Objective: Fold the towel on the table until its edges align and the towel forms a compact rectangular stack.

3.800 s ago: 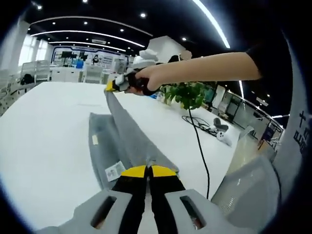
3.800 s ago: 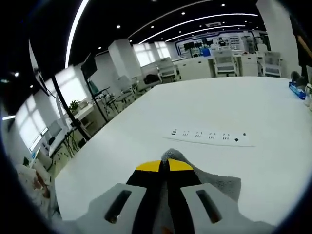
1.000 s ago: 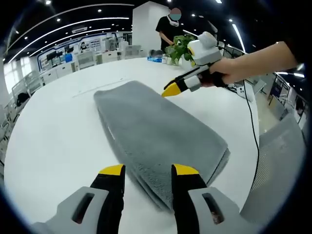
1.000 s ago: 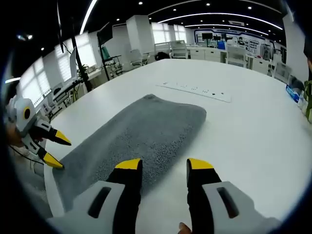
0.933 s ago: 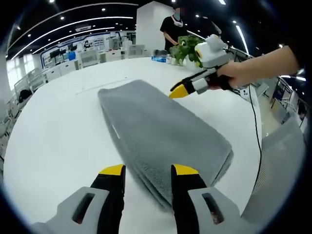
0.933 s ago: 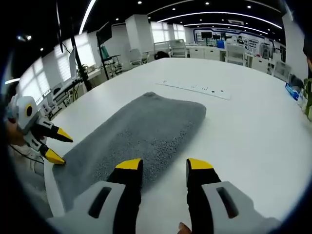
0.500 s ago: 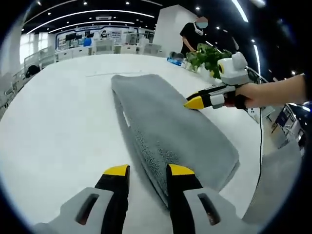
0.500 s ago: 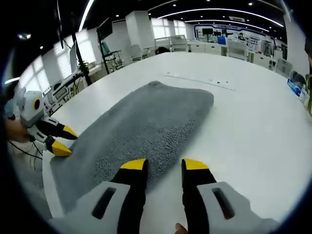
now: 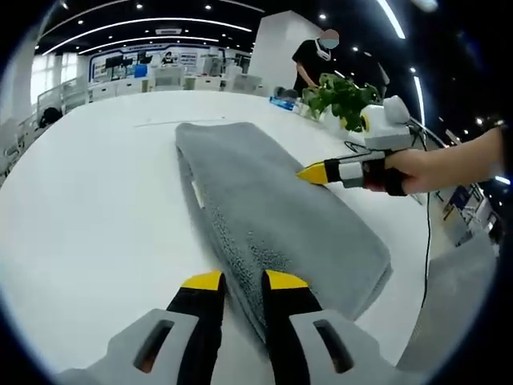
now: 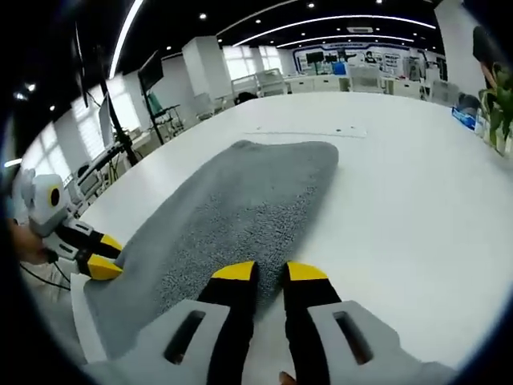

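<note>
A grey towel lies folded into a long strip on the white table. In the left gripper view my left gripper has its jaws drawn close on the towel's near long edge, with the layered edge between them. My right gripper, held by a hand, pinches the opposite long edge. In the right gripper view the towel runs away from my right gripper, whose jaws are narrowed on its edge. The left gripper grips the far side at the left.
A power strip lies on the table beyond the towel's far end. A potted plant, a blue box and a standing person are at the table's far side. A black cable hangs off the right edge.
Both grippers dropped from open and hovering onto the towel's long edges. Their jaws have narrowed steadily over the last second and now close on the fabric. The towel has stayed flat.
</note>
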A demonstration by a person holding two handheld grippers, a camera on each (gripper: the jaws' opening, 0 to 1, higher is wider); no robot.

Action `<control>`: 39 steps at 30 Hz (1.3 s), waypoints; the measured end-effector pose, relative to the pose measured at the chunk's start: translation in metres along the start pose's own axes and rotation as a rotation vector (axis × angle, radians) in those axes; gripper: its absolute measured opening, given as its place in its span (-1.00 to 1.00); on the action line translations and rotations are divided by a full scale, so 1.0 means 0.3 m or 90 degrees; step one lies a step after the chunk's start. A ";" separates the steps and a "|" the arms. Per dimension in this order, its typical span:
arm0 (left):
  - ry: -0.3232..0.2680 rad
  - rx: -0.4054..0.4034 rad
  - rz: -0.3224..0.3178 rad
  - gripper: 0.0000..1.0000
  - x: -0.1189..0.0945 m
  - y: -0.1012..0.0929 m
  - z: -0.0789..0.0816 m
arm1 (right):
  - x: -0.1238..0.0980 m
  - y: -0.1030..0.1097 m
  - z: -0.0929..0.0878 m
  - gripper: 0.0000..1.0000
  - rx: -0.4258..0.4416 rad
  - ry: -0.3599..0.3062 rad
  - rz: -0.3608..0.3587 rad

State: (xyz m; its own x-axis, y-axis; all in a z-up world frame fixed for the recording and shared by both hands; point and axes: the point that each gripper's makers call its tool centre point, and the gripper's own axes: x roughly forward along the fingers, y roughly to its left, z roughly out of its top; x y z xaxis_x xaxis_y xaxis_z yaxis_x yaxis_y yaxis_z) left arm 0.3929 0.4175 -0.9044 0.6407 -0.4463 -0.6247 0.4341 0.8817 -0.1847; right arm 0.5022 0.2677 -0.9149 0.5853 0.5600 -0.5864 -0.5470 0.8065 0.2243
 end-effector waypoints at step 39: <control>-0.032 0.171 -0.051 -0.35 -0.048 -0.208 0.058 | -0.303 -0.004 -0.082 -0.30 -0.266 0.078 0.017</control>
State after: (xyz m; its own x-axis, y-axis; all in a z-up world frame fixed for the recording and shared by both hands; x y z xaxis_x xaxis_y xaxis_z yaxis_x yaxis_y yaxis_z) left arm 0.3677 0.3661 -0.8707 0.6250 -0.5258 -0.5770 0.6328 0.7741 -0.0200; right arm 0.4350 0.2112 -0.8811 0.5060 0.5321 -0.6789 -0.7707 0.6323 -0.0790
